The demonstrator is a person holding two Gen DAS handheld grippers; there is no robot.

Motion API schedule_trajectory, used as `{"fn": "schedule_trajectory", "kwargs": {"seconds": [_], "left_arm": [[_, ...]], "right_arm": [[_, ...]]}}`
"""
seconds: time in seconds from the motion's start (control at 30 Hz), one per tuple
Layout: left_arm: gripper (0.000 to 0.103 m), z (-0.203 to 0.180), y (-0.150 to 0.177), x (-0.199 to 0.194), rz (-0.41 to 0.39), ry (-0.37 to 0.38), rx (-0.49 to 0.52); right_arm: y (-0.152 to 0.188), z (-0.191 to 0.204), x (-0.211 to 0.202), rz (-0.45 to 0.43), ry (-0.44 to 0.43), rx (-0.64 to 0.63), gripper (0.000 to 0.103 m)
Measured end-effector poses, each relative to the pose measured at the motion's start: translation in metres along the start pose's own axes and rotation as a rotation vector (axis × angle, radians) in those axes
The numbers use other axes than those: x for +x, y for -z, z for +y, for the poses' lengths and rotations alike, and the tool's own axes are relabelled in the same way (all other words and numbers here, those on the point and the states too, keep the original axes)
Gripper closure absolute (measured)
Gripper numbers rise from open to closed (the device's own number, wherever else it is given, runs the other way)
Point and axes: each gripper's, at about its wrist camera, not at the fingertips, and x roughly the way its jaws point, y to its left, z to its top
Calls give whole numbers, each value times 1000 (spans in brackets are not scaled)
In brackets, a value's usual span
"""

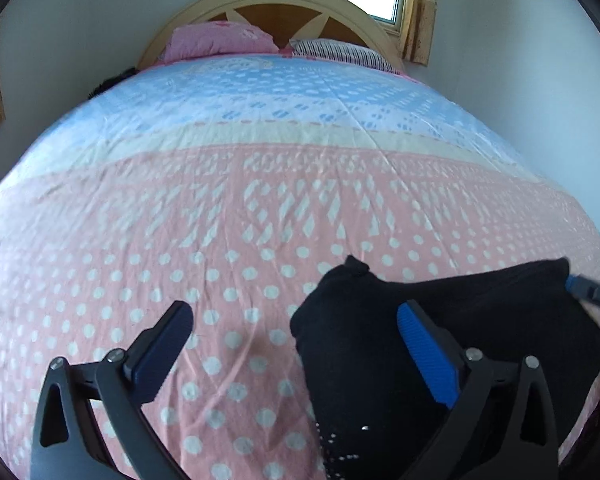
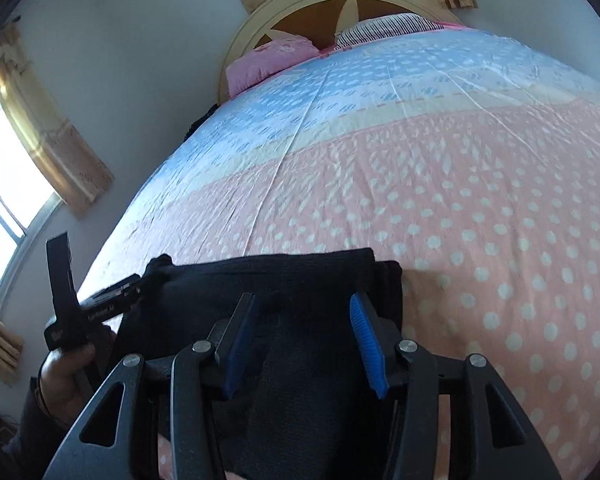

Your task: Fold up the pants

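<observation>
Black pants (image 1: 420, 320) lie folded in a thick stack on the pink dotted bedspread (image 1: 180, 240) near the foot of the bed. My left gripper (image 1: 296, 340) is open; its right finger (image 1: 428, 352) rests over the pants and its left finger (image 1: 160, 348) hovers over bare bedspread. In the right wrist view the pants (image 2: 280, 280) lie under my right gripper (image 2: 300, 336), which is open with both fingers above the fabric. The left gripper (image 2: 112, 300), held by a hand, touches the stack's left corner there. The right gripper's tip (image 1: 592, 292) shows at the pants' right edge.
The bedspread turns blue and white (image 1: 280, 96) toward the head. A pink pillow (image 1: 220, 42) and a striped pillow (image 1: 340, 52) lie against the curved wooden headboard (image 1: 268, 4). Curtained windows (image 2: 16, 168) stand on the walls.
</observation>
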Motion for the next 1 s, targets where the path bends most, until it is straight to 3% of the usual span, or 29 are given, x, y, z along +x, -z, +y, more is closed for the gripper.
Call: {"fn": "schedule_trajectory", "kwargs": {"seconds": [0.17,0.37,0.53,1.0], "left_arm": [[0,4,1,-4,-11,13,-42],[0,-4,14,-36,-85,36,-34],[0,-17,21,-34,-77,40,12],[0,-13,33,-31,-38,56,11]], "right_arm": [[17,2,-29,-18,61,-26,53],[53,-10,-39,38,96,-49,56],[59,-37,-39,54,0,56,56],[70,-37,-52,47,-10,43,54]]}}
